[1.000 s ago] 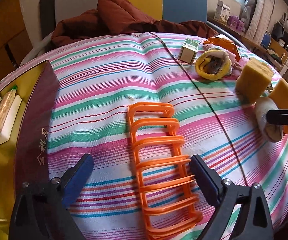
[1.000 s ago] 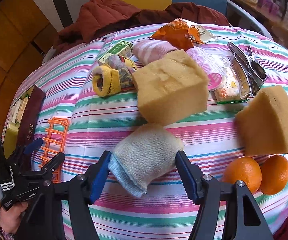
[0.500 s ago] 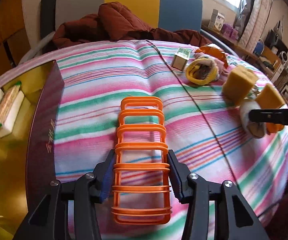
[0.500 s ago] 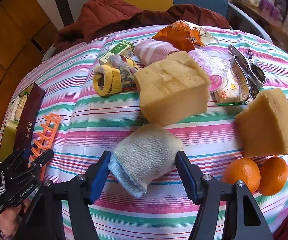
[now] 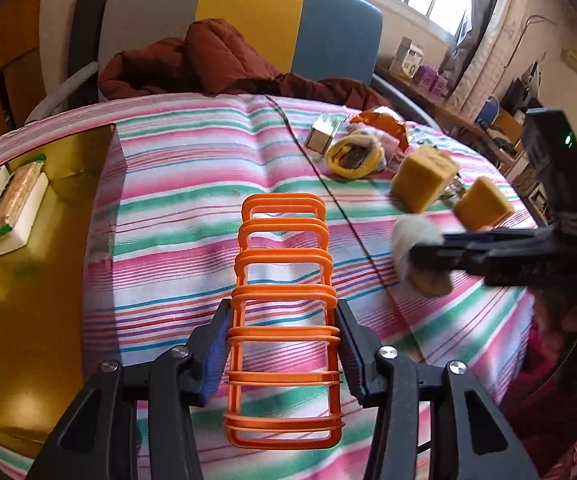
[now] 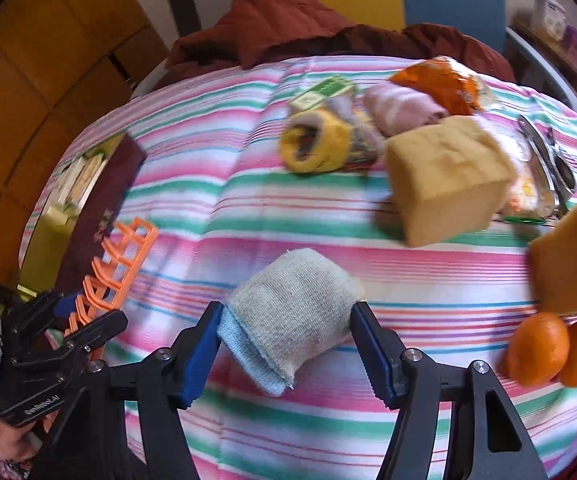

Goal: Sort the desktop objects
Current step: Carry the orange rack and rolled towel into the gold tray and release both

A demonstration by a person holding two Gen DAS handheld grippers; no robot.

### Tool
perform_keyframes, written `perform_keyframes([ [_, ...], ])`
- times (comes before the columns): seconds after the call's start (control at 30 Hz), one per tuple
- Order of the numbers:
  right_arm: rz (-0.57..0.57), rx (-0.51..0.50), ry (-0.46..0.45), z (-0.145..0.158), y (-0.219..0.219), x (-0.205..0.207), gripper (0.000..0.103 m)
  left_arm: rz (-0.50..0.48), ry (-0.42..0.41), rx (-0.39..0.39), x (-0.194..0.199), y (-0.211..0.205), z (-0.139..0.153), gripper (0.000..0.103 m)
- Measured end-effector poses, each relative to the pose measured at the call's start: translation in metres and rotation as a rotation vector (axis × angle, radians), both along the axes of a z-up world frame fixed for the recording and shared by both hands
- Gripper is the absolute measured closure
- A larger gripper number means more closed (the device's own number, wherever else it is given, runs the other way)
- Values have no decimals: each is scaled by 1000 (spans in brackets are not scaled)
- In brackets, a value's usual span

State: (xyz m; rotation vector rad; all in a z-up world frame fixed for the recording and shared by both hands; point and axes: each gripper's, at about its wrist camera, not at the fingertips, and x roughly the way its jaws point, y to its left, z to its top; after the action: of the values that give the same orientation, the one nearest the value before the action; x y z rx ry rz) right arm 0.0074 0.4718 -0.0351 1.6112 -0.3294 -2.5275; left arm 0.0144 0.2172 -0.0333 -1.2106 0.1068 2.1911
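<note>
An orange plastic rack (image 5: 284,280) sits lengthwise between the fingers of my left gripper (image 5: 284,344), which is shut on its sides. In the right wrist view the rack (image 6: 120,256) tilts up off the striped tablecloth (image 6: 216,200) in the left gripper (image 6: 80,320). My right gripper (image 6: 288,340) is shut on a rolled grey-and-blue sock (image 6: 292,312), both pads pressing its ends. From the left wrist view the same sock roll (image 5: 412,240) shows at the right in the right gripper (image 5: 432,252).
A gold box with a maroon wall (image 5: 28,280) holding wrapped snacks (image 5: 8,200) stands at the left. Further right lie two yellow sponges (image 6: 444,176) (image 6: 568,256), two oranges (image 6: 536,348), a yellow sock roll (image 6: 316,144), a pink roll (image 6: 400,108), a snack bag (image 6: 440,80), metal tongs (image 6: 548,160).
My left gripper went from wide open to shut on the orange rack and raised it. The right gripper has carried the sock roll leftward across the table.
</note>
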Motion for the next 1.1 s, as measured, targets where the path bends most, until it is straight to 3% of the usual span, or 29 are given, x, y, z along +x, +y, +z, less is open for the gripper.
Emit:
perform_keyframes([
  [0.23,34,-48,8,5,-41,-3,38,38,16,42,-6,-35,18,54],
  [0.57,139,-87,87,34,-125,-39,38,194,8,128,-48,-117,42,54],
  [0.73,176,-97,119,45,-158,-64,38,223,12,72,-83,-132,36,54],
  [1.0,198,-73,159,55,-191,-100,38,230,-71,-35,-149,-124,-3,54],
  [1.1,195,-89,159,55,-194,-113,38,282,-101,-60,-169,-122,-16,49],
])
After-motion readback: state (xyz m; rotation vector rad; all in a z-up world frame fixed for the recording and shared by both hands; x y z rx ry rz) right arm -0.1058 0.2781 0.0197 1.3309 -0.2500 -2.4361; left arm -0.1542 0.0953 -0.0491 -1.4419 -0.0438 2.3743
